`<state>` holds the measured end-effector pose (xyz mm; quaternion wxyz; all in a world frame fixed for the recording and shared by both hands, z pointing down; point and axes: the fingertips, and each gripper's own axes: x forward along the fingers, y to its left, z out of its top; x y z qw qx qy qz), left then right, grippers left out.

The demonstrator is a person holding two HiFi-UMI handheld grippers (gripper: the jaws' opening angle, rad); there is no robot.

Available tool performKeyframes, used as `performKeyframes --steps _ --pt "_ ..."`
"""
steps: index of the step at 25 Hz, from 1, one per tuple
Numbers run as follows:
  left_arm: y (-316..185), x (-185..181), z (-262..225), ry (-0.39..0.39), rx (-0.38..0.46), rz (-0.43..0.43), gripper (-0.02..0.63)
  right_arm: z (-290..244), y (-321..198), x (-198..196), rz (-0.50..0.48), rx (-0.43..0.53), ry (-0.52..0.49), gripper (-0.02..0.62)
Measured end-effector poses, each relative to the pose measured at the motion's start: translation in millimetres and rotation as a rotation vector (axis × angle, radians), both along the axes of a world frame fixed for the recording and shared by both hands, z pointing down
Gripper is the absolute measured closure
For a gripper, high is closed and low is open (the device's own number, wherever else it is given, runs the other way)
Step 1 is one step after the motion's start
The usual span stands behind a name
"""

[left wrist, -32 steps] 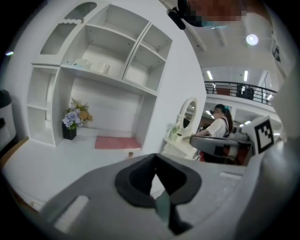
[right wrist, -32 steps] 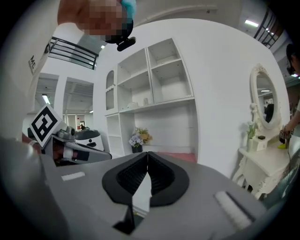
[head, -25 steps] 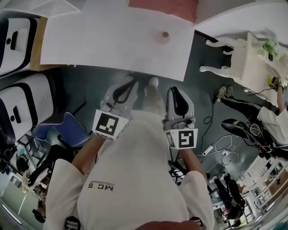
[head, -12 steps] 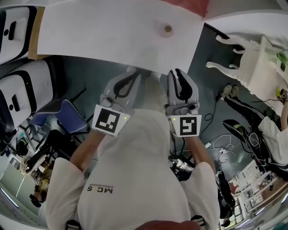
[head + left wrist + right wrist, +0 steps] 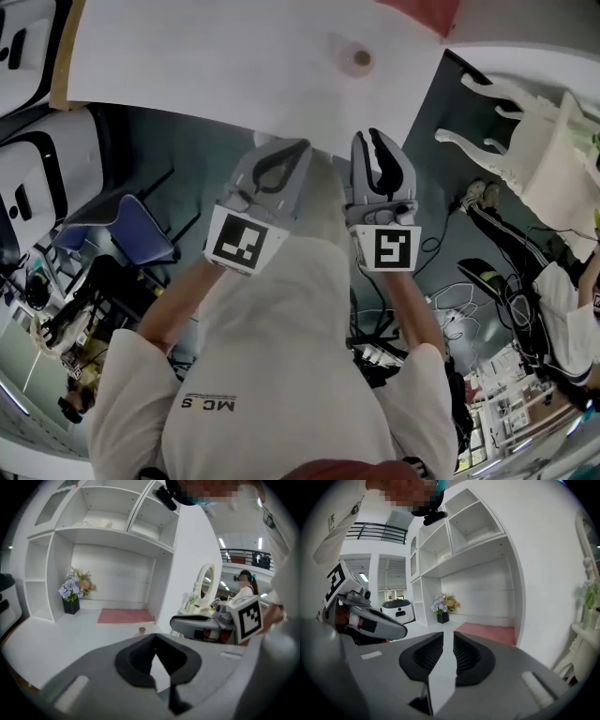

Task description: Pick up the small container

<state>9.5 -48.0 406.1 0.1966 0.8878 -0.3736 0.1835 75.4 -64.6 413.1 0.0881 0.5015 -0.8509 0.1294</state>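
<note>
Tan small container (image 5: 142, 630), base behind left tool (image 5: 154, 637).

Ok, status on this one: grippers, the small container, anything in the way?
Left gripper shut, empty. Right gripper jaws slightly apart, empty. Small container on white table, ahead of both, untouched. Path to it clear.

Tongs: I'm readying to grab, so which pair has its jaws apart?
The right tongs: a narrow gap runs between its jaws, nothing in it. The left tongs' jaw tips touch.
</note>
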Motion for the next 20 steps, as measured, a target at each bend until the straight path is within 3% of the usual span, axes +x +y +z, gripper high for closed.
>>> performKeyframes --steps 8,15,20 --pt "-9.1 -6.5 41.6 -0.002 -0.063 -0.054 0.607 33.5 -21.5 0.8 0.032 0.027 0.032 0.517" --pt "-29.1 -5.7 59.4 0.025 -0.049 -0.105 0.607 67.0 -37.6 9.0 0.065 0.028 0.037 0.487" --pt "-41.5 -7.7 80.7 -0.004 -0.058 -0.092 0.607 81.8 -59.6 7.9 0.097 0.044 0.033 0.472"
